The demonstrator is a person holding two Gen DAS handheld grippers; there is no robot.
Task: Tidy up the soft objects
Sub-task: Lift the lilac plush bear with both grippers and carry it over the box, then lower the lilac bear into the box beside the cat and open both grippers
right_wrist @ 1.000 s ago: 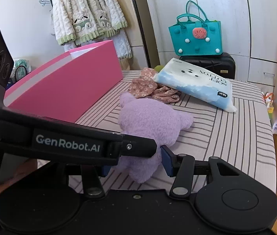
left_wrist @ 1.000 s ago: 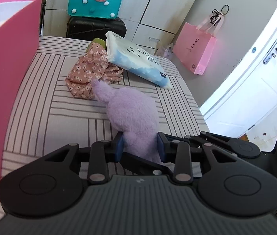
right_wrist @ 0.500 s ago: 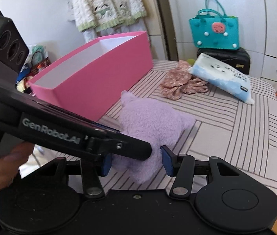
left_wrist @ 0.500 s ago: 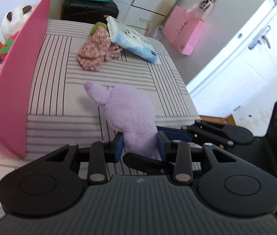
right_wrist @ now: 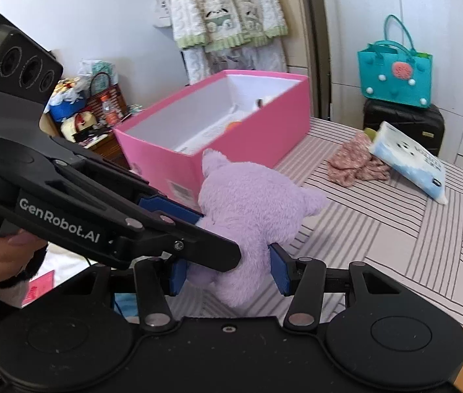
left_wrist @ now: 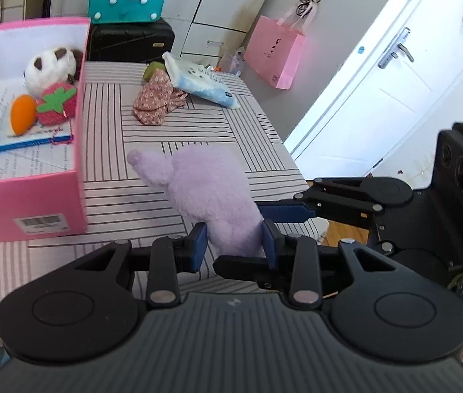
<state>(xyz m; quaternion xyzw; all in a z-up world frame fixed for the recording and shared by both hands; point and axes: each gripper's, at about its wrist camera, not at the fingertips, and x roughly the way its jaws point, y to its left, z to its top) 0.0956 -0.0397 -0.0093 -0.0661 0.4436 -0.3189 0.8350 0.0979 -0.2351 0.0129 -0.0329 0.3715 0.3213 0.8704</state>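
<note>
Both grippers, left gripper (left_wrist: 233, 245) and right gripper (right_wrist: 228, 270), are clenching the purple plush (left_wrist: 211, 193) above the tabletop (left_wrist: 179, 127). Panda, strawberry, carrot already sitting in pink box (left_wrist: 28, 203); floral cloth (left_wrist: 156, 103) and tissue pack (left_wrist: 198, 82) still waiting.

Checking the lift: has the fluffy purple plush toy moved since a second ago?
Yes. The fluffy purple plush toy, clamped by both tongs, has risen off the striped tablecloth and come level with the pink cardboard box.
</note>
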